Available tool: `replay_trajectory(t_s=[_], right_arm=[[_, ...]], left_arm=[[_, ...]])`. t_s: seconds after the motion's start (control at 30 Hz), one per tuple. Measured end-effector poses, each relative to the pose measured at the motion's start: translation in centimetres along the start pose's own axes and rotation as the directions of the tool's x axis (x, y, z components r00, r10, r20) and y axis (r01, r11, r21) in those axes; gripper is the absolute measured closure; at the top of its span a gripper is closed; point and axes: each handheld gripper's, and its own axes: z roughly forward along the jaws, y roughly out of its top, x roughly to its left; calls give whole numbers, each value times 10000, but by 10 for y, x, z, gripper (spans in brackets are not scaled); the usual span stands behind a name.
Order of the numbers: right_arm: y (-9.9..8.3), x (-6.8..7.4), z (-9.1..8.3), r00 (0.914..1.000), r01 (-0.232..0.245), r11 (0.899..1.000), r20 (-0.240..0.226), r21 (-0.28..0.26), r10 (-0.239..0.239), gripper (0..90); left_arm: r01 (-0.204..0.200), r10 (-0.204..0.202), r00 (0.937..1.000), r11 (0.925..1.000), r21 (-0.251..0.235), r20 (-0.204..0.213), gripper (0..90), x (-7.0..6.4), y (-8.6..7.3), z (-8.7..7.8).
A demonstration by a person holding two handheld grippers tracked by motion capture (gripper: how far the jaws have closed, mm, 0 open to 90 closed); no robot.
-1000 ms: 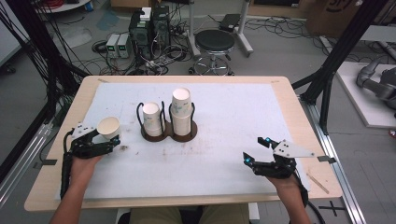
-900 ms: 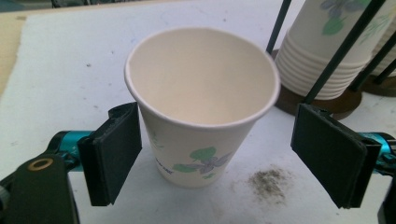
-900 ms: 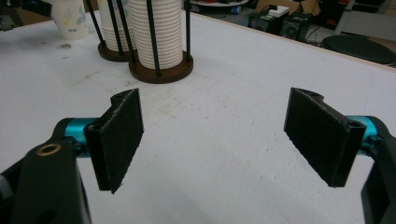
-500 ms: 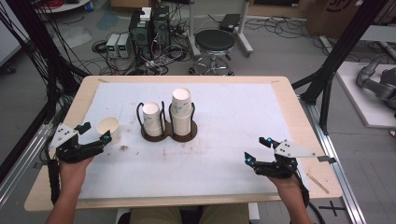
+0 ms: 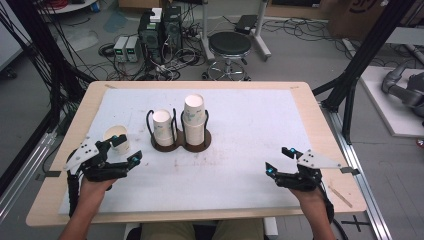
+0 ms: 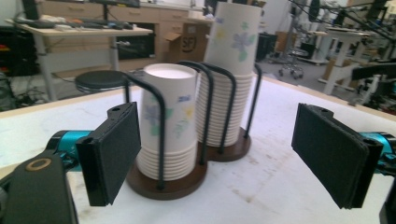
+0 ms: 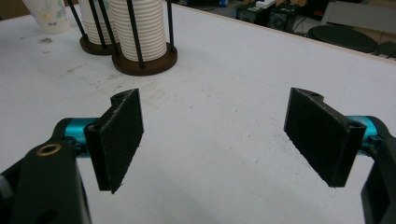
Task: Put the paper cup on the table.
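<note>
High view: I hold my left gripper (image 5: 122,150) over the table's (image 5: 250,125) left side, jaws spread wide and empty, with a single paper cup (image 5: 116,137) standing upright just beside its far jaw; I cannot tell whether they touch. My right gripper (image 5: 279,160) hangs low over the right side, well apart from everything, its jaws wide too and gripping nothing. Near the middle of the white cover stands a dark double holder (image 5: 181,142) with wire hoops: the left stack (image 5: 162,127) is shorter, the right stack (image 5: 194,120) taller. Left gripper view looks between my two black pads (image 6: 114,151) straight at the holder (image 6: 177,179), the short stack (image 6: 169,119) nearer and the tall one (image 6: 229,74) behind it. Right gripper view shows bare cover between the pads (image 7: 122,135), the holder (image 7: 144,60) far off at upper left, and the lone cup (image 7: 46,14) at the top edge beyond it.
</note>
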Motion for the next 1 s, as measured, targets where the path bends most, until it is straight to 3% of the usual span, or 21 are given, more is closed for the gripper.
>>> replay_trajectory(t_s=[0.27,1.0], right_arm=[[1,0,-4,9997,-41,10000,232,-66,43,204],[1,4,-6,9997,19,10000,262,-26,-19,204]], left_arm=[[25,-31,9996,9998,204,265,160,-7,-5,4],[-104,103,9999,9997,199,77,168,-8,-7,2]])
